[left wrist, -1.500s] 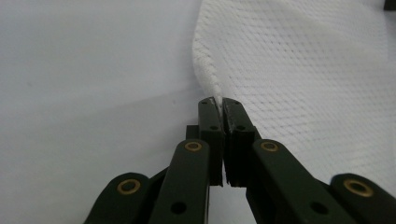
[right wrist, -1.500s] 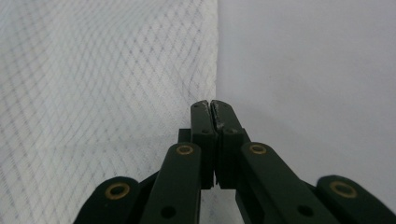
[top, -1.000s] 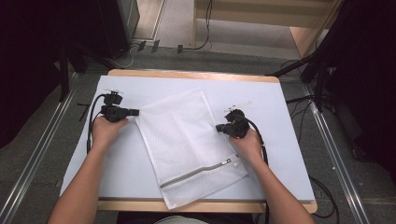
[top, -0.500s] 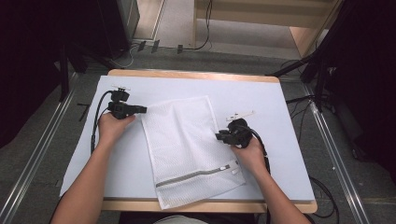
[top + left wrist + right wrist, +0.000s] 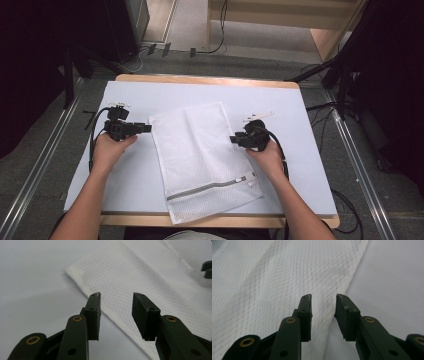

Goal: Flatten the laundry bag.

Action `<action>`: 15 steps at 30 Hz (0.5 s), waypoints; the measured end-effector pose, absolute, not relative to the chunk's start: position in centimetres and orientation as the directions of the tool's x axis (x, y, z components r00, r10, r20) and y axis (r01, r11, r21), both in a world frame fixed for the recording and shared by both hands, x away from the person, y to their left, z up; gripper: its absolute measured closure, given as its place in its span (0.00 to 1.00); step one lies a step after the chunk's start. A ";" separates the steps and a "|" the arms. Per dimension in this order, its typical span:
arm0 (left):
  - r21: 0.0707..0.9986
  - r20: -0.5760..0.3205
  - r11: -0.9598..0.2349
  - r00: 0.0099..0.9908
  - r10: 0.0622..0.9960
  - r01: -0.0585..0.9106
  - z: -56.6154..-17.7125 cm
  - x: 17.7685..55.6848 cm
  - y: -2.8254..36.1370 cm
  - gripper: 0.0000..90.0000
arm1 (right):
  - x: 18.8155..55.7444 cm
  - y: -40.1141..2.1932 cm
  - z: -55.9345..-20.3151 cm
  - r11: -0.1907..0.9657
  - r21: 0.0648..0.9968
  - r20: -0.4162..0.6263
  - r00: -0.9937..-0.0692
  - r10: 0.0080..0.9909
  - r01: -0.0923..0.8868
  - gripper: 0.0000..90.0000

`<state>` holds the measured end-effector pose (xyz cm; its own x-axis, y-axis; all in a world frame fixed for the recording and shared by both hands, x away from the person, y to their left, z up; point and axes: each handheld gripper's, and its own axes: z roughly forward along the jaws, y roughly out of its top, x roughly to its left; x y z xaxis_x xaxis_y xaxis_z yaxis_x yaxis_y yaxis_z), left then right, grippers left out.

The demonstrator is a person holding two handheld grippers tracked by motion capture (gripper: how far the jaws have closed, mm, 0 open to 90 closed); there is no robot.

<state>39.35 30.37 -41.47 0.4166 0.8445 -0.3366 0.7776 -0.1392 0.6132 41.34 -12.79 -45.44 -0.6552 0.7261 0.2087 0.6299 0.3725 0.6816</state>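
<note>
Mesh bag (image 5: 202, 160) lay flat on the white table (image 5: 300, 175), folded once lengthwise by the look of it, slanting from the far middle toward the near edge, zipper (image 5: 207, 189) end nearest the person.

Left gripper (image 5: 146, 128) sat just off the bag's left edge, jaws roughly half apart and freshly opening, nothing between them. In the left gripper view the pads (image 5: 94, 312) stood clear above the bag's (image 5: 150, 285) edge, no cloth pinched.

Right gripper (image 5: 234, 139) was at the bag's right edge, jaws parted less wide, also just opening. The right gripper view showed the mesh (image 5: 274, 285) edge running under the gap, not gripped.

Judgement: the fold-and-lay step looked finished, both tools letting go. Left to do, if anything, might be a second fold or squaring the bag to the table; no way to be sure.

Hard to read: how many layers the bag had, whether anything was inside it, and whether the right pads grazed the cloth. The bag's near corner overhung or met the table edge; unclear which.
</note>
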 end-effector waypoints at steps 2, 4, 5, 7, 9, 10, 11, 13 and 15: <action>0.608 -0.338 -0.142 0.418 0.843 0.781 -41.7 38.4 29.9 0.66 | 41.7 -12.4 -45.5 0.372 0.676 0.213 -0.653 0.727 0.636 0.75; 0.597 -0.332 -0.156 0.419 0.845 0.787 -41.9 37.4 29.4 0.64 | 42.1 -12.2 -45.6 0.374 0.675 0.211 -0.653 0.727 0.636 0.74; 0.594 -0.333 -0.158 0.420 0.844 0.789 -42.1 37.0 29.2 0.64 | 42.3 -12.1 -45.6 0.377 0.674 0.210 -0.655 0.726 0.635 0.74; 0.588 -0.338 -0.151 0.411 0.846 0.794 -42.4 36.3 28.8 0.63 | 42.6 -12.0 -45.6 0.378 0.674 0.206 -0.652 0.729 0.635 0.73; 0.581 -0.340 -0.158 0.414 0.844 0.799 -42.7 35.7 28.4 0.63 | 43.0 -12.1 -45.6 0.372 0.672 0.214 -0.649 0.730 0.640 0.72; 0.577 -0.341 -0.157 0.411 0.845 0.802 -42.9 35.5 28.3 0.63 | 43.1 -12.1 -45.6 0.370 0.672 0.216 -0.648 0.731 0.642 0.72; 0.576 -0.346 -0.154 0.410 0.844 0.803 -43.1 35.3 28.2 0.63 | 43.3 -12.2 -45.6 0.367 0.673 0.215 -0.645 0.733 0.642 0.72; 0.565 -0.343 -0.160 0.407 0.846 0.810 -43.5 34.9 27.8 0.63 | 43.5 -12.3 -45.6 0.359 0.678 0.217 -0.641 0.736 0.642 0.72; 0.557 -0.336 -0.169 0.407 0.850 0.813 -43.8 34.8 27.7 0.64 | 43.8 -12.3 -45.7 0.355 0.672 0.224 -0.635 0.739 0.650 0.72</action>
<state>34.84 27.67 -43.78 0.4065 0.8496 -0.3359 0.8133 -0.1690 0.5568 43.83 -12.29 -45.70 -0.6353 0.7391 0.2238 0.6498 0.3551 0.6720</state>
